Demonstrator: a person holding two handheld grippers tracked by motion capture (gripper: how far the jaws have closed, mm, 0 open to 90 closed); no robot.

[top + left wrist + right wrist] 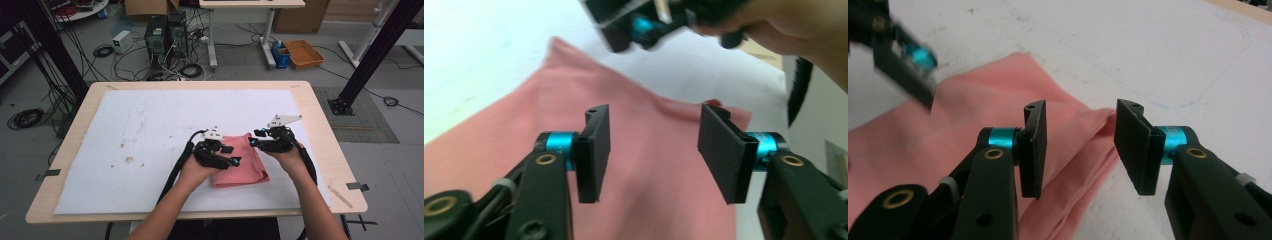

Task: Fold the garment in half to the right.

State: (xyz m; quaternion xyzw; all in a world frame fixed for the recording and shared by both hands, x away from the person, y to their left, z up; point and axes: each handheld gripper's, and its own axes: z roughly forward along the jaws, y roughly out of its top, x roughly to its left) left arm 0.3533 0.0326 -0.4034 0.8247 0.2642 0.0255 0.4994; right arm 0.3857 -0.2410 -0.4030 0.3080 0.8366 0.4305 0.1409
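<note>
Jaws of the left gripper [649, 150] stand wide apart, with nothing between them; in the left gripper view they hang just over the middle of the pink cloth [644, 200]. In the high view this left gripper [231, 155] is over the left part of the cloth [245, 167], held by the left hand [197, 167].

The right gripper [1078, 150] is also open and holds nothing. In the right gripper view its jaws stand on both sides of the folded edge of the cloth [948, 125], but I cannot tell if they touch it. In the high view the right gripper [256, 138] is at the top right corner of the cloth, and the right hand [287, 155] is just right of the cloth.

The cloth is folded and lies flat on the white sheet [150, 130], which covers the table [320, 130]. Left of the cloth, well apart from it, the sheet has some brown stains [129, 160].
</note>
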